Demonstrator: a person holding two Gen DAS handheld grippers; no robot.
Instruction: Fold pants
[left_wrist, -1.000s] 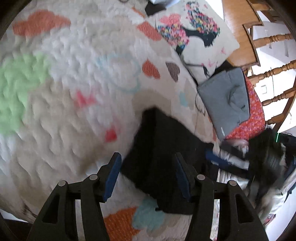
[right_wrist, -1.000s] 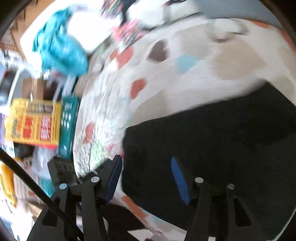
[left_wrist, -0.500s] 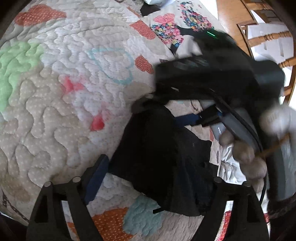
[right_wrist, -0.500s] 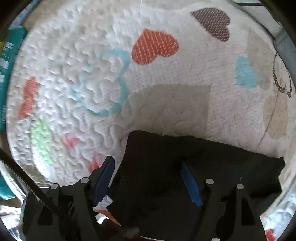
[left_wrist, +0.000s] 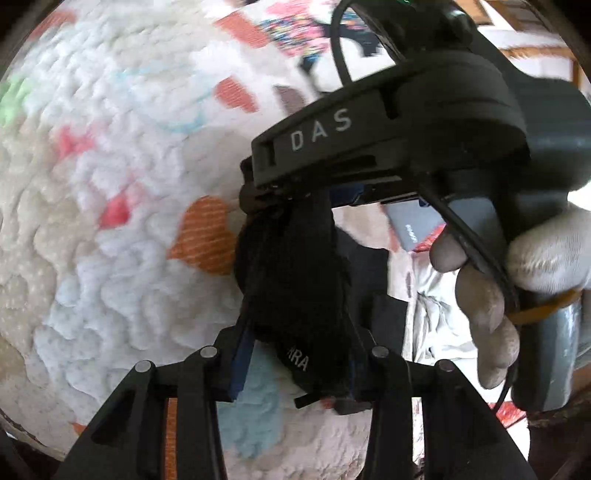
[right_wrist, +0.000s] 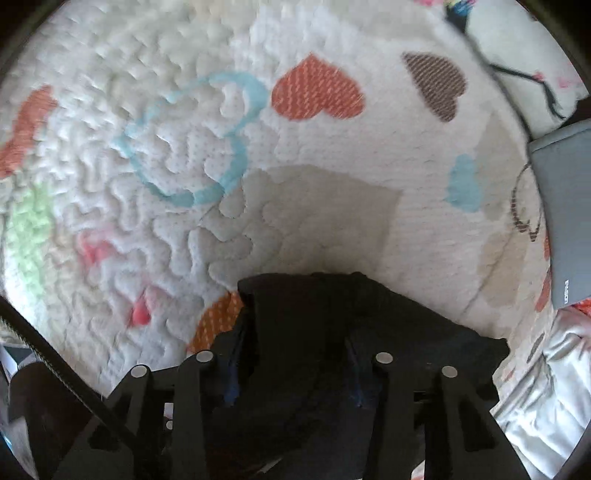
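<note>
Pants (left_wrist: 295, 280), black, bunched, hanging between both grippers at lower centre of both views, lifting off quilt (left_wrist: 110, 221) at one end. Rest of fabric trailing toward lower right of right wrist view, still lying on quilt.

Left gripper (left_wrist: 295, 373): jaws having just been closing, now roughly half open, pinching a thick wad of pants between blue pads; label end showing near lower centre. Looking like a real grip, fabric filling the gap.

Right gripper (right_wrist: 295, 373): jaws also having just been closing, about half open, clamping folded black cloth; pads mostly hidden behind fabric, but cloth packing the gap. Seen from left wrist view at upper right, pointing down, held by gloved hand (left_wrist: 517, 273), gripping same bundle's upper end.

Key relation: bundle's long axis running from left gripper at bottom centre up to right gripper at centre of left wrist view; both ends held, grippers near each other, so neither needing to reach. Free cloth lying toward lower right of right wrist view, grey bag (right_wrist: 565, 221) at right edge, well apart.

Probably mid-fold, carrying gathered edge across toward open quilt at upper left.
</note>
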